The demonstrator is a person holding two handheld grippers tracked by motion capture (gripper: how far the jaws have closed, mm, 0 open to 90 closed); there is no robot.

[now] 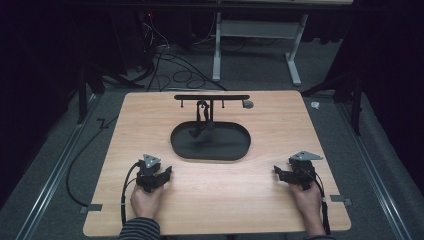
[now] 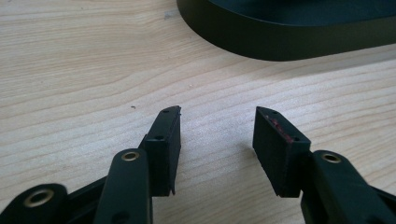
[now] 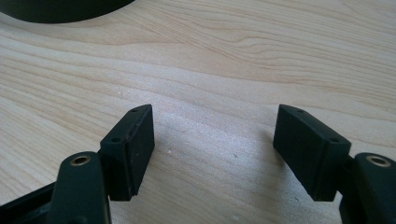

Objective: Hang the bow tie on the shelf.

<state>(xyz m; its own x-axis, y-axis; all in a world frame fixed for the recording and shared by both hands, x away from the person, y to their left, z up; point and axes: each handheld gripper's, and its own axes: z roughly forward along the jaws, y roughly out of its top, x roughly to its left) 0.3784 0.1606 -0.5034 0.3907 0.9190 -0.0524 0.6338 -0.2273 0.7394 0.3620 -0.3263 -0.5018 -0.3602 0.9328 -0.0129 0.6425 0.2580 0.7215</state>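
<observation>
Both grippers rest empty on the worktop, short of the black stand

The left gripper [image 1: 167, 172] and right gripper [image 1: 277, 172] sit low on the pale wood-grain worktop [image 1: 270, 115], jaws spread, nothing between the ribbed black pads [image 2: 168, 140]. The stand's smooth oval tray [image 1: 210, 150] lies between and beyond them; its thin T-bar [image 1: 212, 97] carries a dark item [image 1: 202, 117], too small to identify, hanging over the tray. A good reach likely approaches level, over the low rim, and closes squarely on the hanging piece
</observation>
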